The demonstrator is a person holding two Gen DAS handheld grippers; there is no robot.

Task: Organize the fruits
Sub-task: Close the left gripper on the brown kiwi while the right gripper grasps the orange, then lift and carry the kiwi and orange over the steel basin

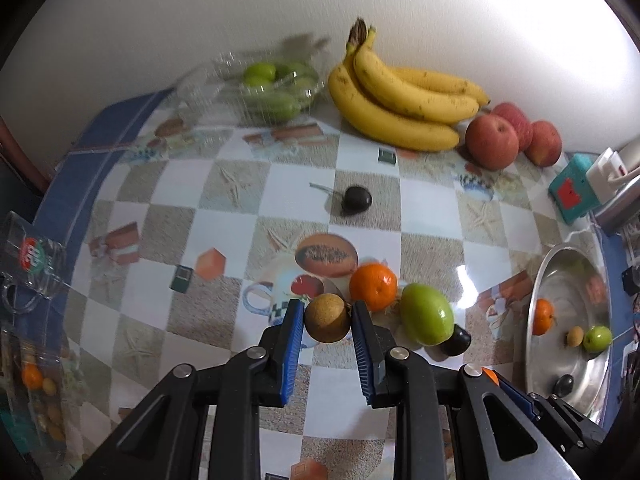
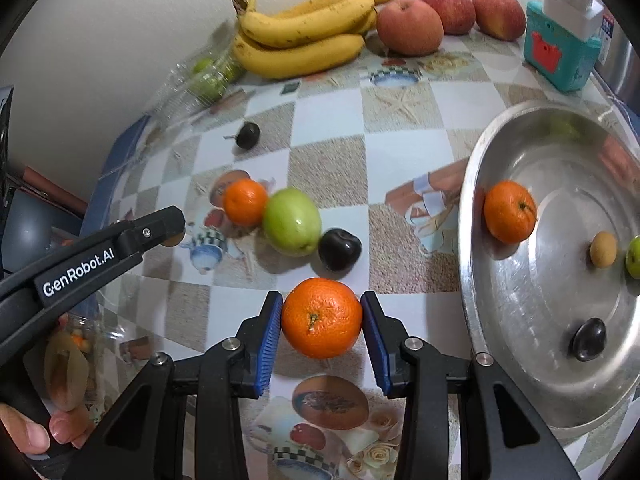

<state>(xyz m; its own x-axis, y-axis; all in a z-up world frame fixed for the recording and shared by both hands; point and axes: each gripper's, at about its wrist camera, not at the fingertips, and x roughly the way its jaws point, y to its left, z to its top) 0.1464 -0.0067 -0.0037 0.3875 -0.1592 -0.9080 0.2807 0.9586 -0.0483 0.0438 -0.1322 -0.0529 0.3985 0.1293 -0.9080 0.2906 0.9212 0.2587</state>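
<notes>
Longan (image 1: pixel 327 318) sits between my left gripper (image 1: pixel 323 320) fingers, blue pads pressed on both its sides, clamped tight, held clear above the table (image 1: pixel 224 216). Right gripper (image 2: pixel 322 318) fingers are clenched on a tangerine (image 2: pixel 322 317), pads touching left and right of it, stem end facing the camera; can't tell if it still rests on the table.

Loose on the table just beyond the left fingers: second tangerine (image 1: pixel 373 286) touching a green fruit (image 1: pixel 426 314), dark plum (image 1: pixel 456 338) tucked against the green fruit's near side. Another dark plum with a stem (image 1: pixel 357 198) lies alone farther back. Along the wall: clear tub of green fruits (image 1: pixel 272 90), banana bunch (image 1: pixel 400 100), three red apples (image 1: pixel 512 136).

Left view only: a clear plastic package (image 1: pixel 34 264) at the left table edge and a bag with small orange and yellow fruits (image 1: pixel 40 384) below it.

Right view only: full look into the metal basin (image 2: pixel 472 240), well right of my fingers, holding a tangerine (image 2: pixel 510 212) against its left wall, small longan (image 2: pixel 603 249), green fruit (image 2: pixel 634 258) cut by the frame edge, dark plum (image 2: pixel 589 338). Also the left gripper's arm with white lettering and a person's fingertips (image 2: pixel 36 436) wrapped on its handle. Teal box with a white plug block (image 2: pixel 560 40) shows clearer here, beside the apples
</notes>
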